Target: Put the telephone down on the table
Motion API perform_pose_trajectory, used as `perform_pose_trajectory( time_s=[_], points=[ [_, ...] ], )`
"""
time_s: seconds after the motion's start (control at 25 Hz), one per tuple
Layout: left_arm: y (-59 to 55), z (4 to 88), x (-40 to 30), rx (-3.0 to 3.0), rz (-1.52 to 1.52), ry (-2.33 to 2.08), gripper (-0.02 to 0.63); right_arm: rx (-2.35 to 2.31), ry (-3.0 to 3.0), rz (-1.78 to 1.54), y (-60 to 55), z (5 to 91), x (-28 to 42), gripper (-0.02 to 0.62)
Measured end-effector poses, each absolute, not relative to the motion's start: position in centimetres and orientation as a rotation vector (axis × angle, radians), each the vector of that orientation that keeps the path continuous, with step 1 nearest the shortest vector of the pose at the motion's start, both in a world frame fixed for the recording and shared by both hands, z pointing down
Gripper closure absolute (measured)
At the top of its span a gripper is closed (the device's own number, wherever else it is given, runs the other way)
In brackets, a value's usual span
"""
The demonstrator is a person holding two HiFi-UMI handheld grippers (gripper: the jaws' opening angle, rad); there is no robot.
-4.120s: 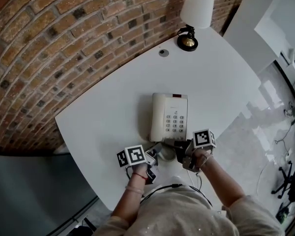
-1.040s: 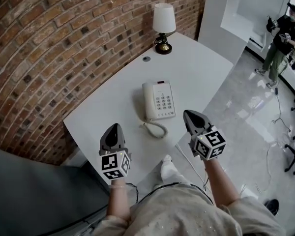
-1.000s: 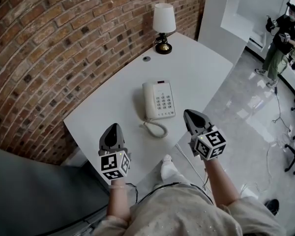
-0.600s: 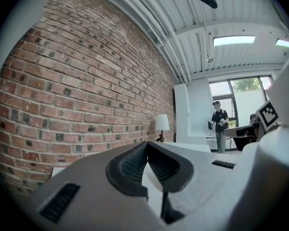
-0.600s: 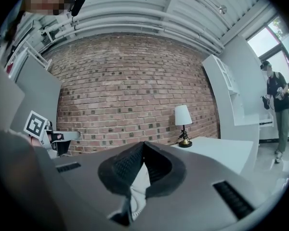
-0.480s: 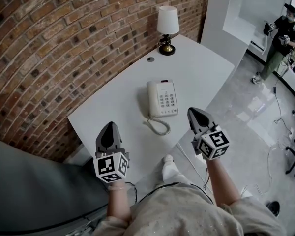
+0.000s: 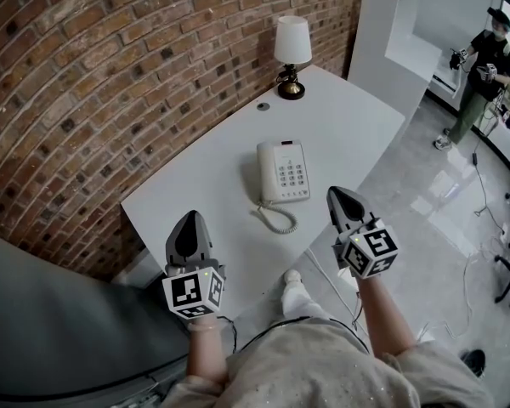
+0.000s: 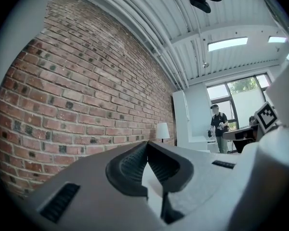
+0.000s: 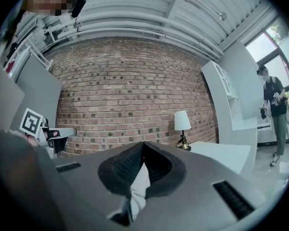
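Observation:
A cream telephone (image 7: 283,171) with its handset on the cradle lies flat on the white table (image 7: 212,194), its coiled cord (image 7: 276,219) trailing toward the near edge. My left gripper (image 7: 190,220) is shut and empty, held over the table's near left edge, apart from the phone. My right gripper (image 7: 337,195) is also shut and empty, off the table's right edge, beside the phone. In the left gripper view the left gripper (image 8: 147,143) has its tips pressed together, and in the right gripper view the right gripper (image 9: 144,144) does too. Both point level at the brick wall.
A table lamp (image 7: 291,54) with a white shade stands at the table's far corner, near a small round grommet (image 7: 263,106). The brick wall (image 7: 110,66) runs along the left. A person (image 7: 476,75) stands far right on the glossy floor.
Both grippers have risen a little and drawn slightly back from the table. The phone has not moved. Four seconds ago both grippers were low at the phone's near end.

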State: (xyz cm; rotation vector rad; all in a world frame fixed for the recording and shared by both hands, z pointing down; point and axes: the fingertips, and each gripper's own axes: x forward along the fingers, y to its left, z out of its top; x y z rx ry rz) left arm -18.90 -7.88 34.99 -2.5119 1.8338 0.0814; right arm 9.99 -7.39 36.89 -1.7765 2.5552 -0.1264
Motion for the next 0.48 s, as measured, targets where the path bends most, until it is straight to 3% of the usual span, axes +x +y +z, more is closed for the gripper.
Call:
perform_pose_trajectory(
  time_s=[0.48],
  points=[
    [-7.19,34.37,-19.49,-2.471,0.081,1.818,0.6,-1.798,2.525,-0.115,-7.05,36.73,9.66,0.591]
  ],
)
